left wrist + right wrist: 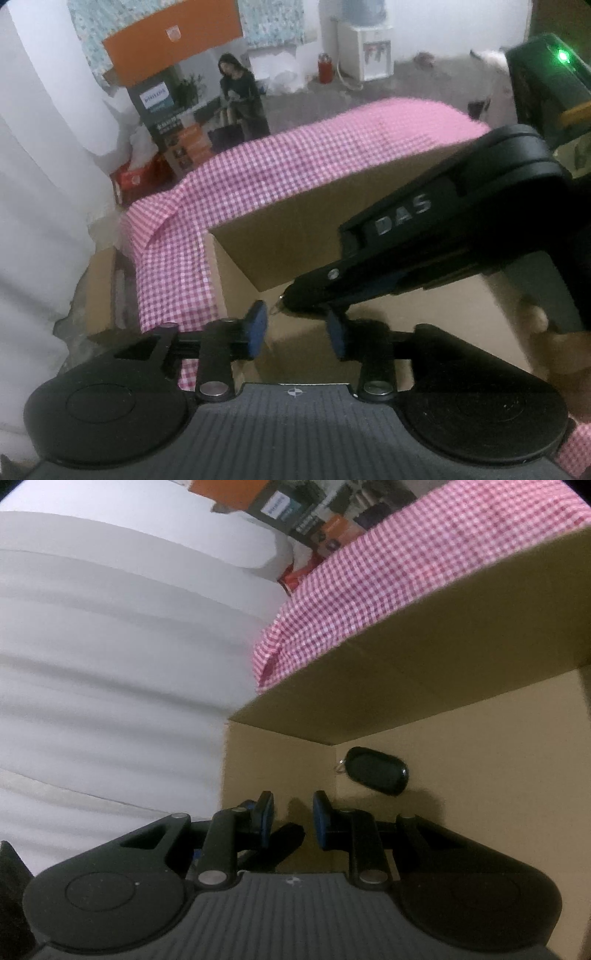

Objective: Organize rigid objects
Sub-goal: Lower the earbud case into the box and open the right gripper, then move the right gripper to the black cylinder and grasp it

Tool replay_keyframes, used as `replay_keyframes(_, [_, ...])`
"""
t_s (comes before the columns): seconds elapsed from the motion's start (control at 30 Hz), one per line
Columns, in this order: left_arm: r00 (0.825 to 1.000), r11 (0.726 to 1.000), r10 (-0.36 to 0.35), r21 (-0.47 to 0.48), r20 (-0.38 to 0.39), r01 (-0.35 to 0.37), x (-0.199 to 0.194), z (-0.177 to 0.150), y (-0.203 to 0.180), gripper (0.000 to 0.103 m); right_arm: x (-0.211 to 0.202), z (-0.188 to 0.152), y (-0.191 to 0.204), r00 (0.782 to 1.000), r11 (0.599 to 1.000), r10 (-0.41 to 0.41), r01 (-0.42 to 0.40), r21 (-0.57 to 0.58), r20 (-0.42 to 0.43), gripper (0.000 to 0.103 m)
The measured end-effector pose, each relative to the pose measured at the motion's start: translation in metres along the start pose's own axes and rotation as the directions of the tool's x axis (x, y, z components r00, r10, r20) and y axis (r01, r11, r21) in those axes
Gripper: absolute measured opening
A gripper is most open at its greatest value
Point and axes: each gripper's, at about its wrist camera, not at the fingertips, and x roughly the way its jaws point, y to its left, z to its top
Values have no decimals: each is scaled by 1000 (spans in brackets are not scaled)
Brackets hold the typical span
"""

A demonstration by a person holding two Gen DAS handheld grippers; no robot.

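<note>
An open cardboard box fills the middle of both views, one flap raised. A black key fob with a metal ring rests inside it against the inner wall. My left gripper hangs over the box with its blue pads apart and nothing between them. My right gripper reaches in from the right, its tip just beyond the left fingers. In its own view the right gripper is shut on a slim black object, and a small metal tip pokes out past the fingers.
A pink checked cloth covers the surface behind the box and hangs down its left side. White foam rolls stand to the left. A printed appliance carton, a red canister and a water dispenser are farther back. A hand holds the right gripper.
</note>
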Motion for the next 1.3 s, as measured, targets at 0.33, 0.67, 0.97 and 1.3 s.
replay_keyframes(0.33, [988,999,-33,-13,153,35,-77,-21,-4,64,-99,-44,35,989,991,53,-34,-133,139,26])
replay_keyframes(0.67, [952,991,-128,62,277,116,-140,-75,-42,82,-208,-154,42,953,960,139,-62,-273,269,27])
replay_keyframes(0.97, [938,962,-257,158,235,224,-115,-130,-106,85,-227,-234,-42,948,996,46,-19,-89,315,27])
replay_keyframes(1.3, [945,936,-307,217,114,278,-60,-159,-166,58,-190,-262,-123,946,988,-93,50,144,309,27])
